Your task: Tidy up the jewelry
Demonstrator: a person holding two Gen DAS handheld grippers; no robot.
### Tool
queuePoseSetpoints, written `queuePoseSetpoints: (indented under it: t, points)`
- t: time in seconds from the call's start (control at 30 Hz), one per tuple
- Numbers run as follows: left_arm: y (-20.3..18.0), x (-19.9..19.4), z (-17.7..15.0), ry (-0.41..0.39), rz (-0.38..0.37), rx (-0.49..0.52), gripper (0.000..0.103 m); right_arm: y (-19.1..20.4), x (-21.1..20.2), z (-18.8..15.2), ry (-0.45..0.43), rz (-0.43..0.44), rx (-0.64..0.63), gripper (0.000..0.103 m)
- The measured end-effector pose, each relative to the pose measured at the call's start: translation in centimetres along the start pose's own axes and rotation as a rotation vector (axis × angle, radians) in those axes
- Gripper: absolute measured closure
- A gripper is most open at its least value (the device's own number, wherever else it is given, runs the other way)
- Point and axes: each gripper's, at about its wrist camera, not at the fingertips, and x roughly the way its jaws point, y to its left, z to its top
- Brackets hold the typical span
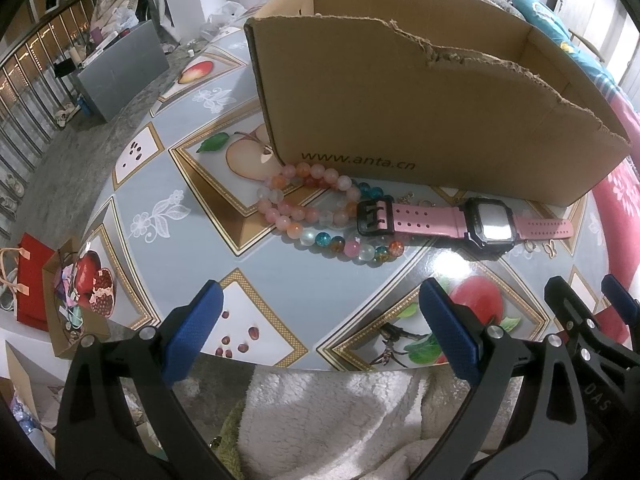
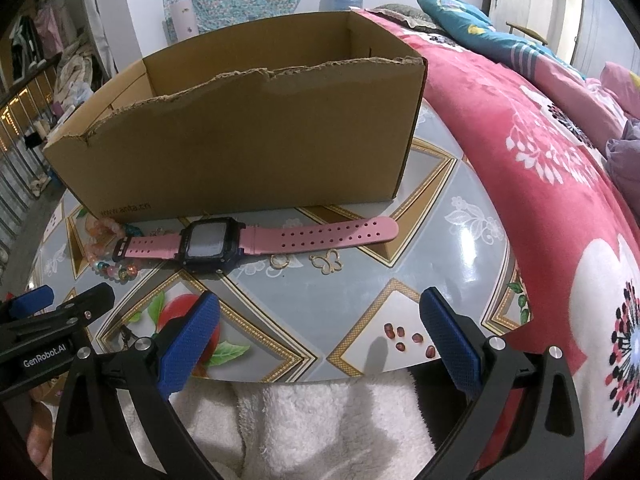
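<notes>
Blue-padded fingers of both tools were nearest the lenses. Left gripper (image 1: 320, 332) stood with jaws spread wide, nothing between them, over the near edge of the table (image 1: 280, 280). Right gripper (image 2: 320, 336) likewise spread wide and empty, just beside the left one. White fleece blanket (image 1: 340, 412) lay below the table edge, under both tools.

Landmark: the pink watch (image 2: 256, 238), lying flat and unbuckled on the fruit-patterned tabletop, black case face up, strap stretched left to right.

- Nearer than the watch, just beside its case: a small gold ring (image 2: 279, 261) and a gold butterfly charm (image 2: 328, 262), apart from each other.
- At the watch's buckle end: two bead bracelets. The pink-and-orange bracelet (image 1: 304, 196) touched the buckle; the mixed clear, teal and amber bracelet (image 1: 352, 244) ran partly under the strap.
- Behind the strap, small gold pieces (image 1: 416, 200), too small to identify.
- Beyond the watch: cardboard box (image 1: 420, 120), open-topped, near wall torn ragged. Interior contents not visible from either view.
- Right of the watch, past the table: red floral bedding (image 2: 560, 180).
</notes>
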Motion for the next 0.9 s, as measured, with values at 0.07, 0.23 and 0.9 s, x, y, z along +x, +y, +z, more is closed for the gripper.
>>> queuePoseSetpoints:
  t: [0.07, 0.23, 0.9]
  points:
    - [0.00, 0.00, -0.01, -0.001, 0.001, 0.000, 0.008, -0.06, -0.03, -0.06, 0.001, 0.001, 0.001, 0.005]
    - [0.00, 0.01, -0.02, -0.001, 0.001, 0.000, 0.008, -0.10, -0.03, -0.06, 0.000, 0.000, 0.000, 0.005]
    - [0.30, 0.01, -0.14, -0.003, 0.004, 0.001, 0.008, 0.33, -0.50, 0.00, -0.023, -0.029, -0.032, 0.005]
